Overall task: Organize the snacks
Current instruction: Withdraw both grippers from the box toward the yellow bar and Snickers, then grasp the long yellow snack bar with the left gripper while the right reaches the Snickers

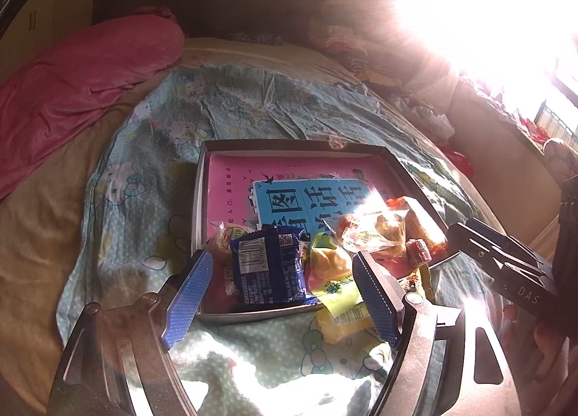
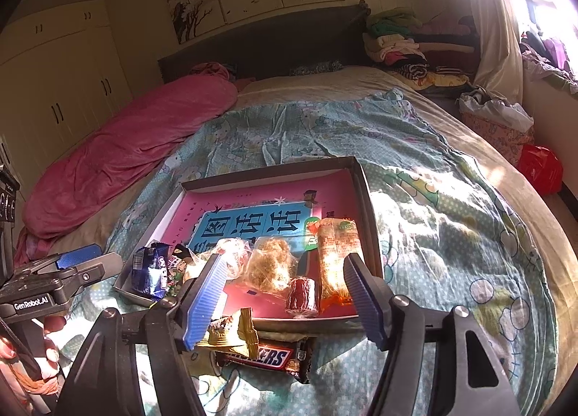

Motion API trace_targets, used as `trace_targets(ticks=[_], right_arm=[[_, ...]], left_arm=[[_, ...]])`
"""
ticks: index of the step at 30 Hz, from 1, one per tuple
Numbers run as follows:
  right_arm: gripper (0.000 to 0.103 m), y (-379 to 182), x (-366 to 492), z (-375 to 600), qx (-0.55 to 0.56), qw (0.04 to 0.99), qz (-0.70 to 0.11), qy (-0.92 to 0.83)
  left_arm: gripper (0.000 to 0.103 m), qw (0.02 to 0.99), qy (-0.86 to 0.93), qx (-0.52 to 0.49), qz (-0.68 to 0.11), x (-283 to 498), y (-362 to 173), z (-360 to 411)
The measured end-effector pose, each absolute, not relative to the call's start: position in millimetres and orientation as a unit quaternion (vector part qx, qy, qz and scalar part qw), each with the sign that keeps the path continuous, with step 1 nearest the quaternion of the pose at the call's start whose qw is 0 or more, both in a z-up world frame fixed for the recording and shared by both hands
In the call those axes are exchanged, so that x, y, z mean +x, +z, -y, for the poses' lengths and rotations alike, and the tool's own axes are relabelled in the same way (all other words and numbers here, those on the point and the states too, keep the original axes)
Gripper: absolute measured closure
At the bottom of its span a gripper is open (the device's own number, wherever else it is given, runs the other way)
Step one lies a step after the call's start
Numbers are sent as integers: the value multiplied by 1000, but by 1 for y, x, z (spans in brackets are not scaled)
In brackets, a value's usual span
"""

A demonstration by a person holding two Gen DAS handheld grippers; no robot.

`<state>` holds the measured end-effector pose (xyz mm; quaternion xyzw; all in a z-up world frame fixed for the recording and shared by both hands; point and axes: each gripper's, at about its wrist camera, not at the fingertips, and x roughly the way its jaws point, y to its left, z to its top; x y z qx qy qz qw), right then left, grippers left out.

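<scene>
A shallow cardboard box with a pink and blue book in its bottom lies on the bed. Its near end holds several snacks: a dark blue packet, clear-wrapped pastries, an orange packet and a small red roll. Yellow-green packets hang over the box's near rim. A Snickers bar and a gold-wrapped snack lie on the sheet in front of the box. My left gripper is open over the near rim. My right gripper is open and empty above the Snickers.
The bed is covered by a teal cartoon-print sheet. A pink quilt lies along its left side. Piled clothes sit by the headboard. A red bag is on the floor at right. Strong sun glare fills the upper right.
</scene>
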<state>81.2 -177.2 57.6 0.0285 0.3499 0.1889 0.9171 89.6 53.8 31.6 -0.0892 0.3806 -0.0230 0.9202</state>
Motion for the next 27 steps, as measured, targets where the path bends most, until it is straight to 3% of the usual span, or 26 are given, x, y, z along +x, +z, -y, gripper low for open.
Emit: trace_targets(ticks=[27], right_arm=[[33, 56, 49, 191, 13, 910, -365, 194]], left_arm=[[22, 910, -75, -50, -404, 68, 27, -18]])
